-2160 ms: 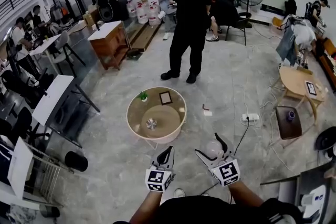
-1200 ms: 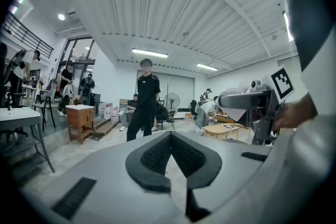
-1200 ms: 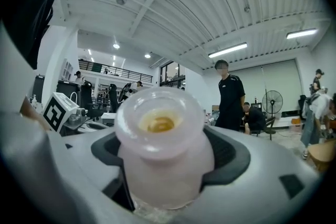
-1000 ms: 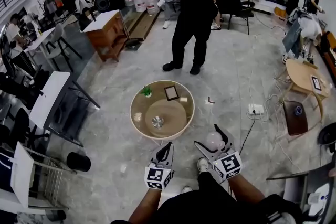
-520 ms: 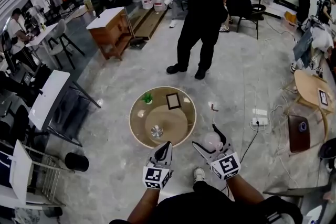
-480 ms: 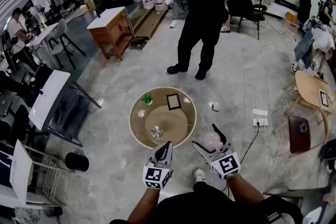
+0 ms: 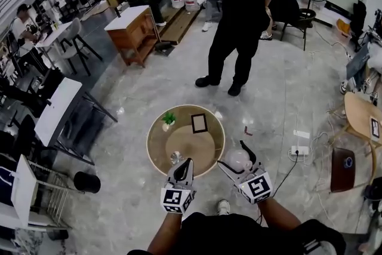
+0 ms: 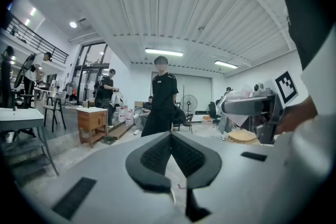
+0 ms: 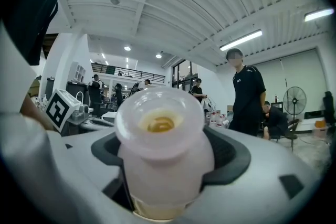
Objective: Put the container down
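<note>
2 grippers: the right gripper (image 7: 232, 154) clamps 1 pale container (image 7: 239, 160) just beside 1 round table's (image 7: 153, 146) near rim. The left gripper (image 7: 186, 165), jaws together, hovers at that rim. Bare floor (image 7: 280, 98) rings the table.

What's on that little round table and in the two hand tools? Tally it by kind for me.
Pale container, in the right gripper: 1
Green plant, on the round table: 1
Dark picture frame: 1
Shiny metal object: 1
Left gripper, shut, empty: 0
Total: 4
</note>
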The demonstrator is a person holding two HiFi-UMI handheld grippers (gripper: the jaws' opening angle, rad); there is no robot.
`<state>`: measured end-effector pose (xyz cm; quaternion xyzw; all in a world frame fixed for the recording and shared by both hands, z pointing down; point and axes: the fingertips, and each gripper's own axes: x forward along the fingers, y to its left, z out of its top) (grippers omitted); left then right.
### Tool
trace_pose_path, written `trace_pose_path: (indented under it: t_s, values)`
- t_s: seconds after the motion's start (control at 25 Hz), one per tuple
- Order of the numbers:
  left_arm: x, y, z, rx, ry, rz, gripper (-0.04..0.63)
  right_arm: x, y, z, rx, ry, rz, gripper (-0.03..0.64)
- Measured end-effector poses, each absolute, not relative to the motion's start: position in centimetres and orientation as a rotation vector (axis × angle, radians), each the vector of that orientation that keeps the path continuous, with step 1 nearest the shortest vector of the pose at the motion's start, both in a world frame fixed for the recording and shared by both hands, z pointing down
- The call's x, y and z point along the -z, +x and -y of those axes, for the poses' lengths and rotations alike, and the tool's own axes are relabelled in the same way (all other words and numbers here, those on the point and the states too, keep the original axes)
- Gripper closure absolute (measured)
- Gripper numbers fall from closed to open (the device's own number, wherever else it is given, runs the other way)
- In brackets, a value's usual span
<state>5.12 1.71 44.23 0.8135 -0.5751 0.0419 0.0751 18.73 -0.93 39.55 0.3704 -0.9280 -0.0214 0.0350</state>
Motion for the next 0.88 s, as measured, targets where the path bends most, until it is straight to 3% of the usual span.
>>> trace_pose_path:
  t_s: [0.4,0.88]
  values:
    - [-43.6,0.3,4.5,-0.117,2.406,1.835,0.601,-40.0,15.9,8.4,0.096,1.086,2.860,0.201]
    - [-45.4,-8.6,13.0,-0.162,2.358,1.820,0.601,-39.2,4.7,18.0,0.114,1.037,2.901,0.201]
